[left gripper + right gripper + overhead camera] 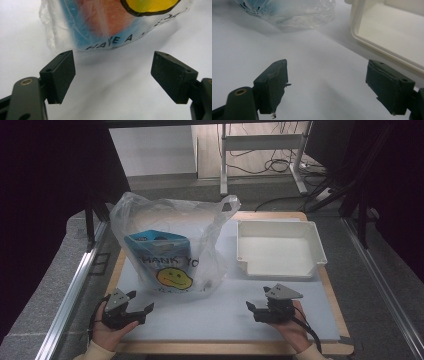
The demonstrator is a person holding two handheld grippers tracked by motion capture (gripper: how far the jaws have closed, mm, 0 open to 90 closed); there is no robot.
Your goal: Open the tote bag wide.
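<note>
Both grippers, left (134, 308) & right (264, 306), jaws spread, empty, near plastic bag (172, 245), tray (280, 249) beside.

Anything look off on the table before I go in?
Nothing spilled or broken. The bag stands upright with a blue packet inside; the tray sits square and empty. Only the right gripper pads look frayed at the edges.

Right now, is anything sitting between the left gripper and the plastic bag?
Nothing visible. The left gripper has open jaws facing the plastic bag, with bare white mat between them. The white tray sits off to the bag's right.
</note>
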